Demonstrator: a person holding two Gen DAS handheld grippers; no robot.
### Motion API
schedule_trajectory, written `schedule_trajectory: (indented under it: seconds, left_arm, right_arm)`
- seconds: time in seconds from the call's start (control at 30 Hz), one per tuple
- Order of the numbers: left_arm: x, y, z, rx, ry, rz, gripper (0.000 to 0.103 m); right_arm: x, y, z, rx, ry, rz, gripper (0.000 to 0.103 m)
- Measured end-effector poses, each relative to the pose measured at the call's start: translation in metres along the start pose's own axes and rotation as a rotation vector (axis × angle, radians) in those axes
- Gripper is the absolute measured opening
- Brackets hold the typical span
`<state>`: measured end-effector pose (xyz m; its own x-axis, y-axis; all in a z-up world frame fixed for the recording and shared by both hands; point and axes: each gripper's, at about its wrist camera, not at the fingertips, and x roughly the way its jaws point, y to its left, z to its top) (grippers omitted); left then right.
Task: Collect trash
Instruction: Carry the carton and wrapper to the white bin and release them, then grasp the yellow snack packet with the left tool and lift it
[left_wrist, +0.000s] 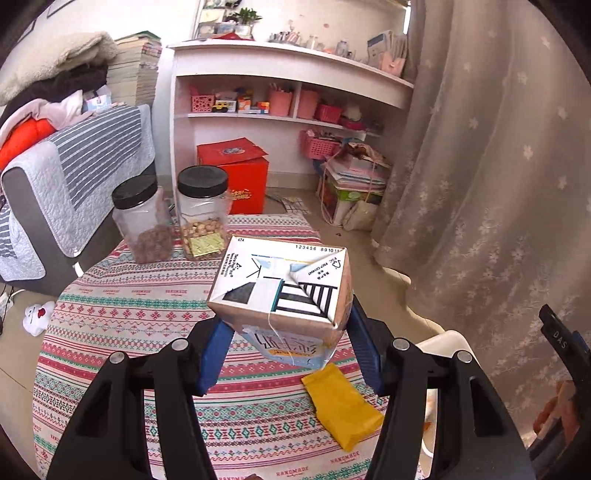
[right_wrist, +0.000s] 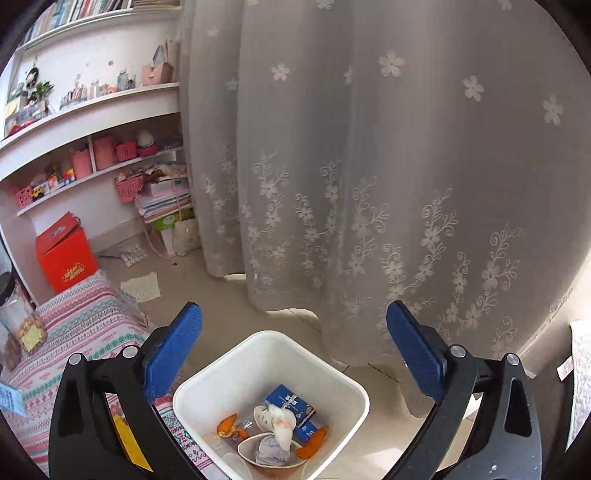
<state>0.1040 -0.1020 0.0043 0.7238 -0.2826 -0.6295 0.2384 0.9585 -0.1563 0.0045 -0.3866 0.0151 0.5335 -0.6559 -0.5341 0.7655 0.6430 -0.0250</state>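
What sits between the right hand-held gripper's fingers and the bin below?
Nothing: in the right wrist view the right hand-held gripper is open and empty, with only air down to the bin, which already holds trash.

The brown-and-white printed cardboard carton (left_wrist: 280, 291) sits between the left gripper (left_wrist: 288, 354) pads, above the patterned tablecloth (left_wrist: 122, 332); two black-lidded clear jars (left_wrist: 201, 214) stand beyond it to the left, a yellow packet (left_wrist: 341, 402) below it. The white plastic bin (right_wrist: 221, 384) lies under the right gripper (right_wrist: 293, 350), holding scraps.

- Printed paper carton (left_wrist: 280, 284): matt, creased at its folds.
- Woven patterned cloth on the counter (left_wrist: 122, 332): matt.
- White plastic bin (right_wrist: 271, 369): smooth, slightly glossy.
- Blue ribbed plastic fingers (right_wrist: 173, 350): matt.
- Sheer embroidered curtain (right_wrist: 369, 166): soft.
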Motion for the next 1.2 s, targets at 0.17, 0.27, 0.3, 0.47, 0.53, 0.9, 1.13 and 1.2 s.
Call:
schedule_trajectory:
  seconds: [0.17,0.27,0.3,0.47,0.53,0.9,1.13,1.2]
  left_arm:
    - [0.011,-0.041,-0.01,0.035,0.04,-0.052,0.058]
    - [0.025,-0.068,-0.015,0.042,0.087,-0.085,0.058]
    - [0.028,-0.078,-0.016,0.05,0.096,-0.094,0.058]
    - [0.038,-0.122,-0.017,0.078,0.119,-0.137,0.058]
    - [0.043,-0.14,-0.017,0.087,0.131,-0.154,0.058]
    - [0.074,-0.211,-0.035,0.095,0.23,-0.258,0.059]
    - [0.095,-0.226,-0.05,0.129,0.31,-0.308,0.077]
    - [0.099,-0.219,-0.052,0.135,0.324,-0.278,0.079]
  right_arm:
    - [0.005,-0.025,0.008,0.074,0.015,0.021,0.096]
    - [0.008,-0.044,0.016,0.129,0.008,0.018,0.096]
    - [0.009,-0.051,0.019,0.145,0.008,0.017,0.096]
    - [0.016,-0.078,0.025,0.197,0.017,0.008,0.096]
    - [0.018,-0.086,0.026,0.218,0.02,0.002,0.096]
    - [0.023,-0.107,0.029,0.296,0.019,-0.021,0.096]
    - [0.028,-0.107,0.028,0.316,0.049,-0.004,0.096]
    - [0.03,-0.103,0.027,0.31,0.067,0.01,0.096]
